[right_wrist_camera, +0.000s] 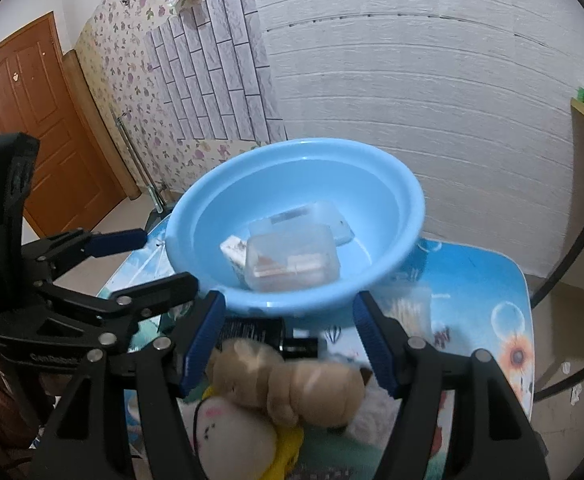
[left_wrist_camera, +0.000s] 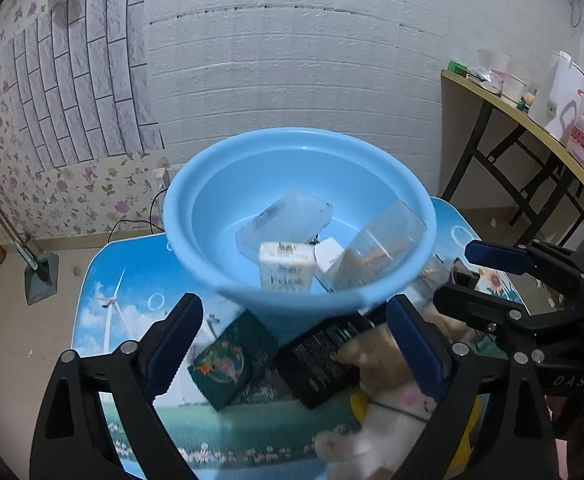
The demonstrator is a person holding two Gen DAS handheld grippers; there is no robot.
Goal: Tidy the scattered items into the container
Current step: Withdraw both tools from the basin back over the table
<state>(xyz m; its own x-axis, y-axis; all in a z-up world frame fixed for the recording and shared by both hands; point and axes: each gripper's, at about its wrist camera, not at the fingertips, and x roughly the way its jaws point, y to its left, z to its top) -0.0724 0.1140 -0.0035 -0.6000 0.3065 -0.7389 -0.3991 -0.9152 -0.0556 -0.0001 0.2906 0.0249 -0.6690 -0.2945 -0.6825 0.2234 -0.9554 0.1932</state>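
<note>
Basin (right_wrist_camera: 396,208) holds clear plastic boxes (right_wrist_camera: 292,258) and a small carton (left_wrist_camera: 287,266).

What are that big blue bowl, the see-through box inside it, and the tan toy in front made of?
The blue basin looks like smooth moulded plastic: even colour, soft sheen, rolled rim. The clear box seems hard transparent plastic, slightly frosted, since its contents show through. The tan toy looks like plush fabric, fuzzy and matte with rounded stuffed shapes, though blur hides details.
</note>
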